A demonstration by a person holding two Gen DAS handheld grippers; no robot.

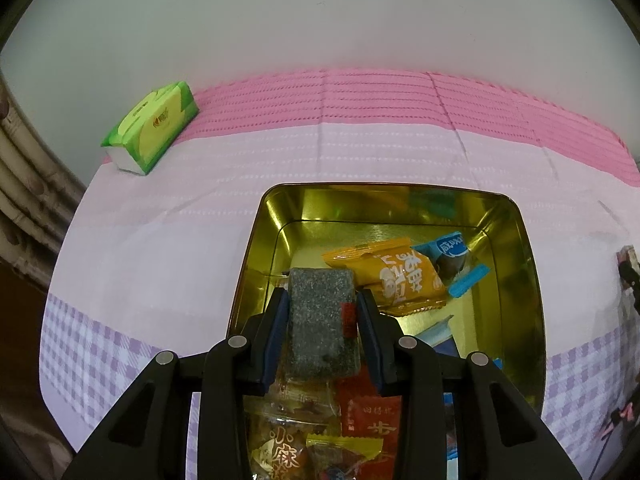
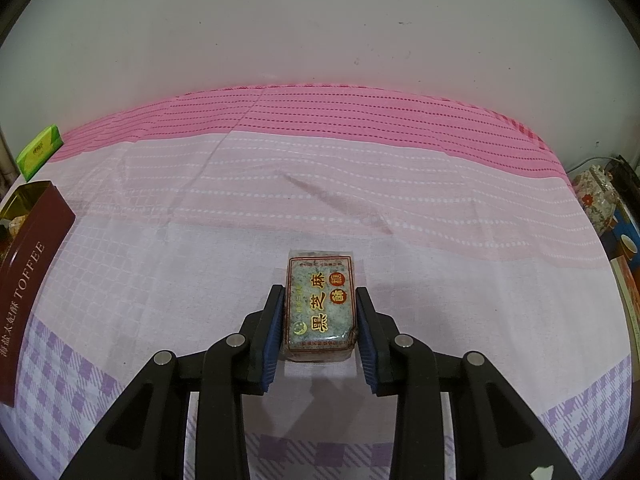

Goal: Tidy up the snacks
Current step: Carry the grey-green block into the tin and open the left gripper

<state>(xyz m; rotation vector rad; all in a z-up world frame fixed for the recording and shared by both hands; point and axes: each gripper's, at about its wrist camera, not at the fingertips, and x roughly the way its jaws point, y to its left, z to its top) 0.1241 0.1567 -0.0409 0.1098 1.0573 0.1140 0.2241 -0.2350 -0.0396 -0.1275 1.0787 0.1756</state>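
Observation:
In the left wrist view my left gripper is shut on a grey speckled sesame candy block, held over the near left part of an open gold-lined tin. Inside the tin lie an orange packet, a blue-wrapped candy and, under the gripper, a red packet and a clear packet. In the right wrist view my right gripper is shut on a second sesame block with a red and gold label. That block rests on the cloth.
A pink and lilac checked cloth covers the table up to a pale wall. A green tissue pack sits at the far left corner. The tin's maroon side stands at the left of the right wrist view. Clutter lies beyond the right edge.

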